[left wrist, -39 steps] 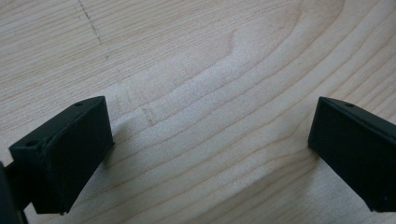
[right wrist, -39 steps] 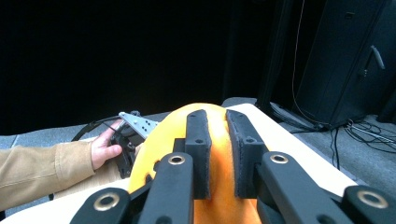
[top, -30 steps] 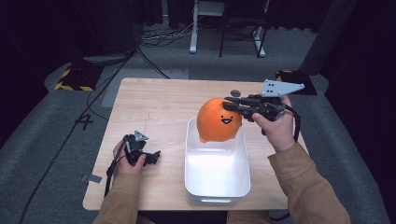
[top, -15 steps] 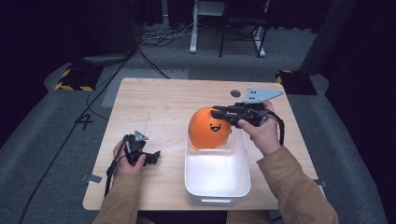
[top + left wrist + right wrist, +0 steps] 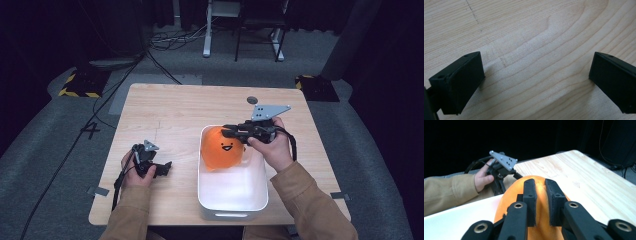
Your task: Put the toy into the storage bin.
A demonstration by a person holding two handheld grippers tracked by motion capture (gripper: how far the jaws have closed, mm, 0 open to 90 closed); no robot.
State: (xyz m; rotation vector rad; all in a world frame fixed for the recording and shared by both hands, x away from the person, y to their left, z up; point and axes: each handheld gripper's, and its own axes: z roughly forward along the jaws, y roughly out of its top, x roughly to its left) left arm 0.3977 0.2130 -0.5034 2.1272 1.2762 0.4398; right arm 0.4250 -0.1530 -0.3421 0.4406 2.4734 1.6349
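Risk: orange plush toy [image 5: 223,149], pinched by a fold of fabric in the nearly closed right gripper [image 5: 231,132], may slip free or catch on the white bin's [image 5: 232,204] far rim, judging by the slim grip. Toy hangs partly inside the bin at its far end; bin otherwise holds nothing. Left gripper [image 5: 161,169], left of the bin, rests wide open on the table [image 5: 170,107], grasping nothing.

Floor [image 5: 60,150], left of counter [image 5: 165,110]: a pale "4" marked on the grey carpet. Orange toy [image 5: 222,147]: printed smiling face, no lettering. Nothing else legible.
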